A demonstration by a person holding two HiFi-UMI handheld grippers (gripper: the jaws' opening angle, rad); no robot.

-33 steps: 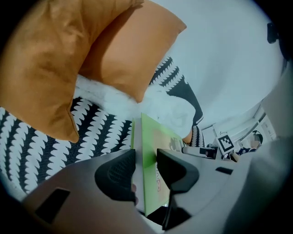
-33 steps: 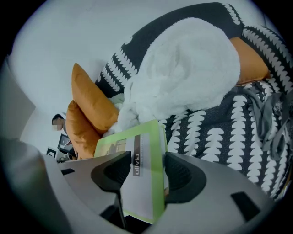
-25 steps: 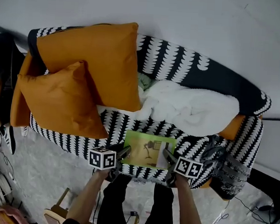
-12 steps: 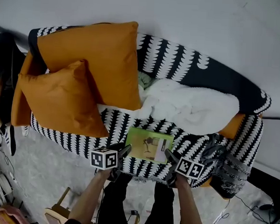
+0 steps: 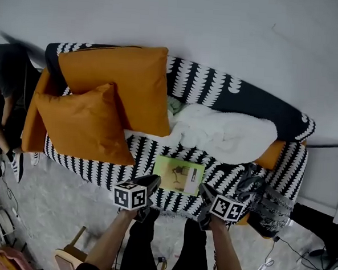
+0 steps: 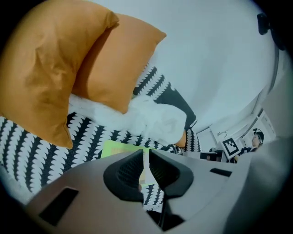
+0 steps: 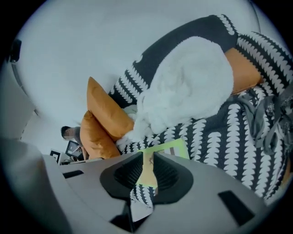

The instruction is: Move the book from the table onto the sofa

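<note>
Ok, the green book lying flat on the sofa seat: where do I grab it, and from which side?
Likely best: take the book by its near long edge, at the two front corners, coming from the sofa's front. It lies flat and thin on the seat, close to the front lip, while the white blanket and orange cushions sit beyond its far side.

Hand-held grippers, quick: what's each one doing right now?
Left hand-held gripper: empty, jaws have just been closing, slim gap remains.
Right hand-held gripper: empty, jaws have just been closing, small gap remains.
</note>
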